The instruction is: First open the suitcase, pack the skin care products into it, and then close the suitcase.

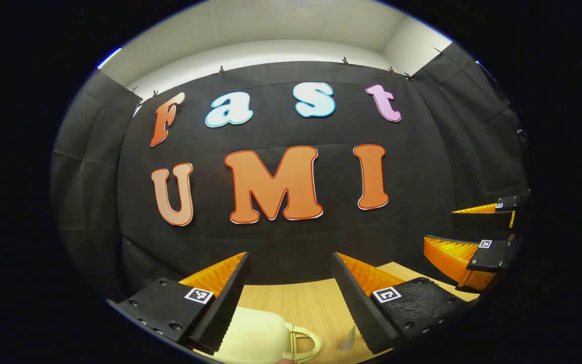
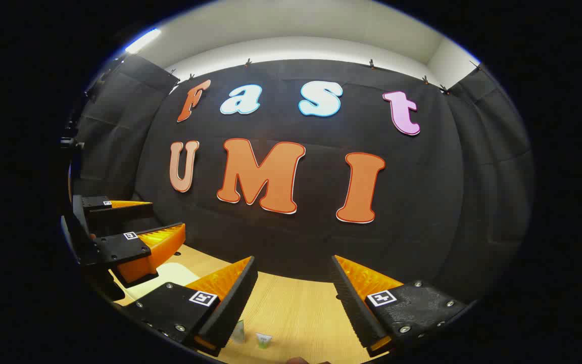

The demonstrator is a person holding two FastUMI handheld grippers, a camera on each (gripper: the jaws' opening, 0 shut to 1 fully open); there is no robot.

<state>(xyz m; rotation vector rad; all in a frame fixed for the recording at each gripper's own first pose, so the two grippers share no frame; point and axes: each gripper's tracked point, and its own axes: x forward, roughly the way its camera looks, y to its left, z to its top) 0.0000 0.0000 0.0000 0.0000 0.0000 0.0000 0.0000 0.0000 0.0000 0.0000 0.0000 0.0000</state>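
A pale yellow suitcase (image 1: pixel 255 337) lies on the table at the bottom of the left gripper view, its handle (image 1: pixel 305 345) pointing right, lid down. My left gripper (image 1: pixel 290 258) is raised above it, open and holding nothing. The right gripper view catches a strip of the suitcase (image 2: pixel 170 275) under the left gripper (image 2: pixel 168 216). Two small skin care products (image 2: pixel 264 339) stand on the table just below my right gripper (image 2: pixel 293 260), which is open and holding nothing. The right gripper (image 1: pixel 438 225) hangs open at the right edge of the left gripper view.
A light wooden table (image 2: pixel 296 308) runs to the black cloth wall close behind it. A small pale item (image 1: pixel 349 338) stands on the table (image 1: pixel 316 303) right of the suitcase handle. Both grippers hover side by side above the table, facing the wall.
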